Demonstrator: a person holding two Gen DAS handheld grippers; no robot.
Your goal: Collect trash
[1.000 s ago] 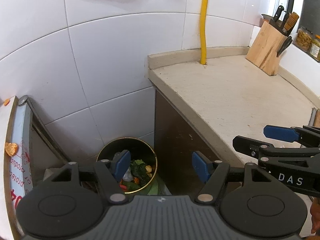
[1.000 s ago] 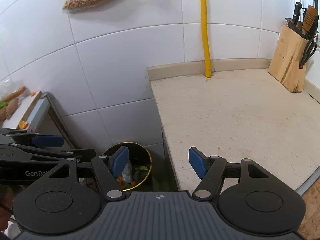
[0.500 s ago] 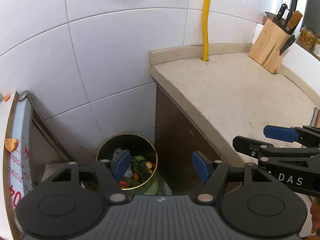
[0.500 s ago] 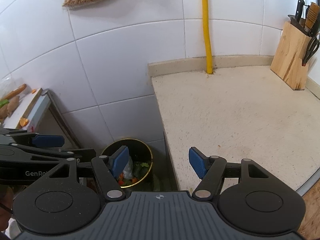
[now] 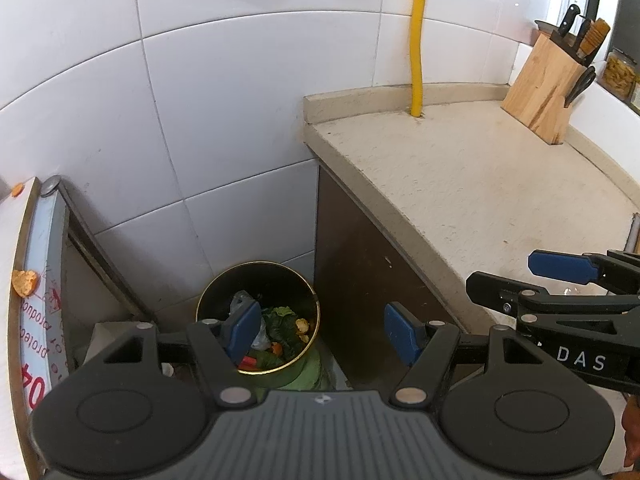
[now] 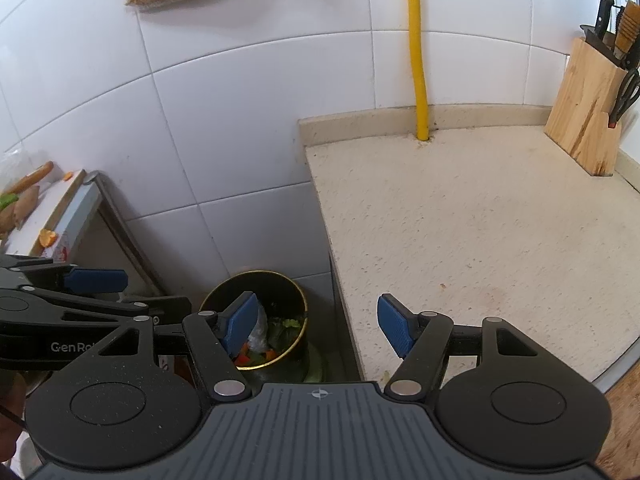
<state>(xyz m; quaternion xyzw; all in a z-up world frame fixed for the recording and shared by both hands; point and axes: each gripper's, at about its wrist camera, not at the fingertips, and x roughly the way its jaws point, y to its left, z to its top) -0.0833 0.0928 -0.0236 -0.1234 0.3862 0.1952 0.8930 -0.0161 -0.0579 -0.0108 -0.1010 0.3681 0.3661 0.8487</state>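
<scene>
Below, one trash bin (image 5: 258, 320) sits far beneath two grippers, left gripper (image 5: 324, 328) and right gripper (image 6: 320, 326), both agape and empty.

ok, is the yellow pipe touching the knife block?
Apart. In the right wrist view the yellow pipe meets the counter at the back wall, and the knife block stands far off to the side, with bare counter between them.
</scene>
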